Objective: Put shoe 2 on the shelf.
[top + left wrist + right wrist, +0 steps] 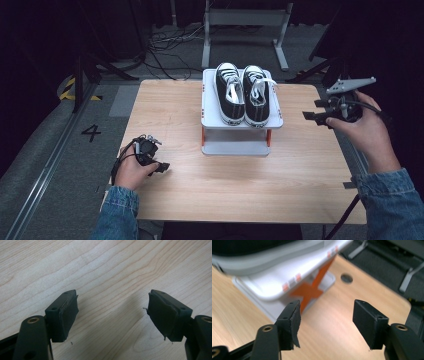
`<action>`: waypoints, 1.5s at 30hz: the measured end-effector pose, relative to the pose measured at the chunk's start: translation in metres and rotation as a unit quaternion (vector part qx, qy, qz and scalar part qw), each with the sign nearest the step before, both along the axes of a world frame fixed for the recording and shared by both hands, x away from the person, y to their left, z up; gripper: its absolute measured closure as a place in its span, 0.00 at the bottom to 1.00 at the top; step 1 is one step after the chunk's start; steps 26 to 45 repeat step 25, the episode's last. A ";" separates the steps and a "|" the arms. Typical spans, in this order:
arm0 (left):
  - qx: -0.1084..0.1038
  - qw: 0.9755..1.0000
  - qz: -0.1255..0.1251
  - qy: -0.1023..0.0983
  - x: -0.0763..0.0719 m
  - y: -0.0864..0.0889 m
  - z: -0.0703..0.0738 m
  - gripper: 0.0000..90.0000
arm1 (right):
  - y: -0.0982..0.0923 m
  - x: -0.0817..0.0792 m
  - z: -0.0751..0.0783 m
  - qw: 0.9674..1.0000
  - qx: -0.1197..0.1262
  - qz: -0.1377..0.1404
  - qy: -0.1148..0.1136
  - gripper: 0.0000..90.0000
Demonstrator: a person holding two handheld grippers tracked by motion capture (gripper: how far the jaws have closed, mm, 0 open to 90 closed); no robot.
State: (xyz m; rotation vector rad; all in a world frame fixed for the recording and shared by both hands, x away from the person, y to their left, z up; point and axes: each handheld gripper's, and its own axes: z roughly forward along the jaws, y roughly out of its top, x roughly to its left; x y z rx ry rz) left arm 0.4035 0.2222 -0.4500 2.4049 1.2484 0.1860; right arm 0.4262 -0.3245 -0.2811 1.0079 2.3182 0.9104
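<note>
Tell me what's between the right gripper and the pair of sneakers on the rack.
Nothing: in the high view the right gripper, jaws open, hangs right of the rack, with bare table and air before the sneakers. The right gripper view shows the same.

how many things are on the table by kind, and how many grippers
shoes: 2, a black and white pair, left shoe and right shoe, side by side on the top shelf
shoe rack: 1, white with orange supports
grippers: 2, left gripper resting on the table, right gripper held at the right edge, both open and empty
total: 5
</note>
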 end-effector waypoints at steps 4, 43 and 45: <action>0.011 1.000 0.005 0.003 -0.001 0.002 -0.001 0.27 | -0.013 -0.007 -0.032 1.000 -0.008 -0.007 0.019 0.41; 0.014 1.000 -0.003 -0.027 -0.003 0.006 -0.010 0.17 | -0.044 -0.037 -0.183 0.997 0.039 -0.058 0.045 0.22; 0.014 1.000 -0.003 -0.027 -0.003 0.006 -0.010 0.17 | -0.044 -0.037 -0.183 0.997 0.039 -0.058 0.045 0.22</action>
